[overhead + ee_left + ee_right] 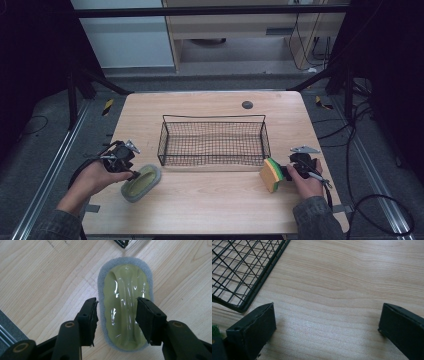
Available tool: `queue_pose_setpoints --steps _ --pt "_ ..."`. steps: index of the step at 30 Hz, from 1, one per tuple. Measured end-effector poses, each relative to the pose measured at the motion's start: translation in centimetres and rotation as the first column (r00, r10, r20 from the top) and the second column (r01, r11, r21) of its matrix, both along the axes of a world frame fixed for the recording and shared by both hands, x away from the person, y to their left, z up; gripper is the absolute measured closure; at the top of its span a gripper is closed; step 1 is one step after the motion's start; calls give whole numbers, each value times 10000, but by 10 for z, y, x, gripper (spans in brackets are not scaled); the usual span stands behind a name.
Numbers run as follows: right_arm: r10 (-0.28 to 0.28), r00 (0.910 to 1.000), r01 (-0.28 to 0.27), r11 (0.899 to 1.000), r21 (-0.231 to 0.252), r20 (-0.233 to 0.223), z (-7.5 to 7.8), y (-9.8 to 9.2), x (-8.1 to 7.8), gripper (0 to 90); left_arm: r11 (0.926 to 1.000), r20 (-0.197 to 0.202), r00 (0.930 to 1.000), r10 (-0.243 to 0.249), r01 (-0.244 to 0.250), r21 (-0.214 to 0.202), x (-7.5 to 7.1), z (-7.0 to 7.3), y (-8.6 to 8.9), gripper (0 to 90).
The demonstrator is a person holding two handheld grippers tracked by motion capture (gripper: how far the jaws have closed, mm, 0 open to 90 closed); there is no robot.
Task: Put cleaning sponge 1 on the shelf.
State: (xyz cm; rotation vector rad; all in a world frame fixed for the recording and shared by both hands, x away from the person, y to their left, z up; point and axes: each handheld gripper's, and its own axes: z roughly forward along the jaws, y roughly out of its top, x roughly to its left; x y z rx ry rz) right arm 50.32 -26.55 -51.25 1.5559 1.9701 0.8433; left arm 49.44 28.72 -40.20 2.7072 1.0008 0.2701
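An oval scrub sponge (142,182) with a grey foam base and a glossy yellow-green grip lies on the wooden table (210,205), left of centre. My left gripper (134,175) reaches it from the left. In the left gripper view its jaws (116,300) hold the scrub sponge (125,277) across its width, one pad on the grey edge and the other over the far side. A yellow, green and orange sponge (271,174) stands on edge at the right. My right gripper (285,172) is just beside it, and its jaws (328,307) are wide apart over bare wood.
A black wire basket (214,118) stands empty in the middle of the table, between the two hands. Its corner shows in the left gripper view (122,243) and its rim in the right gripper view (260,282). A small dark disc (247,104) sits near the far edge.
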Motion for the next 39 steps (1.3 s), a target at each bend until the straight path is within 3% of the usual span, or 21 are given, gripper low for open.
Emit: queue_pose_setpoints --steps 12,20,24,28,39 --pt "-80 10000 80 10000 30 -6 0 -5 0 12 9999 -89 9999 -144 144 48 -3 -3 -3 498" --pt "-76 10000 76 10000 48 1 0 -6 0 11 9995 -510 9983 -280 287 134 -1 -5 -8 501" --pt "-69 10000 69 10000 40 3 0 -6 0 11 9989 -711 9973 -179 209 418 3 -11 -12 506" --pt "-72 10000 72 10000 44 1 0 -6 0 11 9993 -849 9963 -146 174 329 6 -14 -15 519" --pt "-66 10000 66 10000 19 -3 0 -6 0 11 9999 -514 9986 106 -100 134 6 -22 -18 567"
